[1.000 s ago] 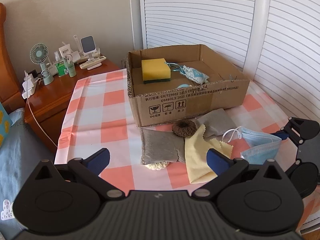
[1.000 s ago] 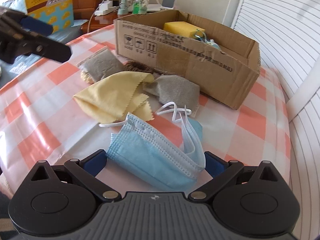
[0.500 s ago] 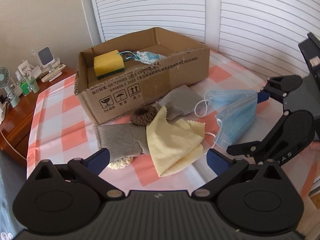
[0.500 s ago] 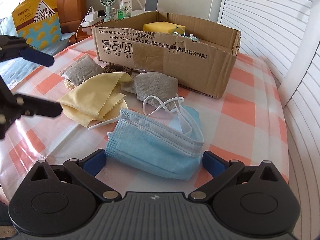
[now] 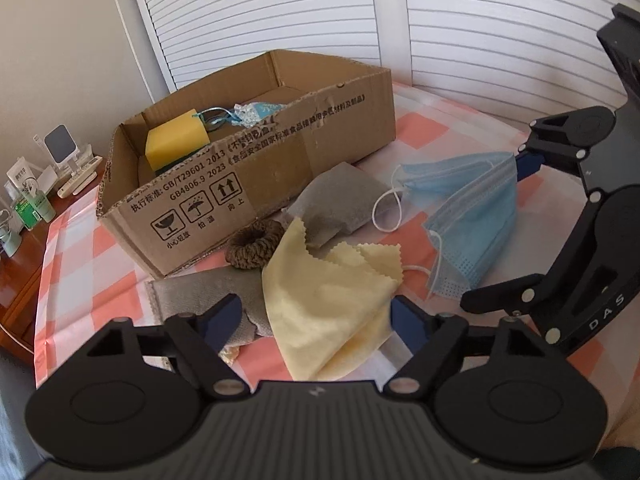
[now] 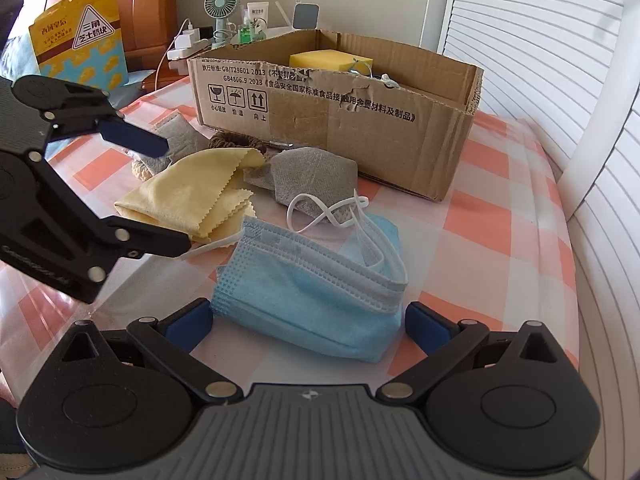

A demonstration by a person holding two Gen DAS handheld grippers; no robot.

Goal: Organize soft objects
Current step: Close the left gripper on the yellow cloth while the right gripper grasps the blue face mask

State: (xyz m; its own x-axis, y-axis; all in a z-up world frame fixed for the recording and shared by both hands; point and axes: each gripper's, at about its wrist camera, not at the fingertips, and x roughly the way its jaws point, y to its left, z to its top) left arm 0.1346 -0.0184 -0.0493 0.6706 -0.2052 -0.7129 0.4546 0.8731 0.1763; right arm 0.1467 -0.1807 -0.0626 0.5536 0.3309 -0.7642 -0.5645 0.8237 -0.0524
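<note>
Left gripper [image 5: 316, 318]: jaws just narrowed, not clamped, yellow cloth [image 5: 332, 300] between them, beside the cardboard box [image 5: 256, 172]. Right gripper [image 6: 308, 320]: jaws spread, blue face mask [image 6: 316, 280] lain between them on the checked cloth [image 6: 500, 216].

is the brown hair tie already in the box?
No. In the left wrist view the brown hair tie lies on the checked cloth outside the cardboard box, against its front wall beside the yellow cloth.

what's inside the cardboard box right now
Inside the cardboard box: a yellow sponge with a green underside, and a light blue patterned item with a teal string. The front wall hides most of the box floor.
</note>
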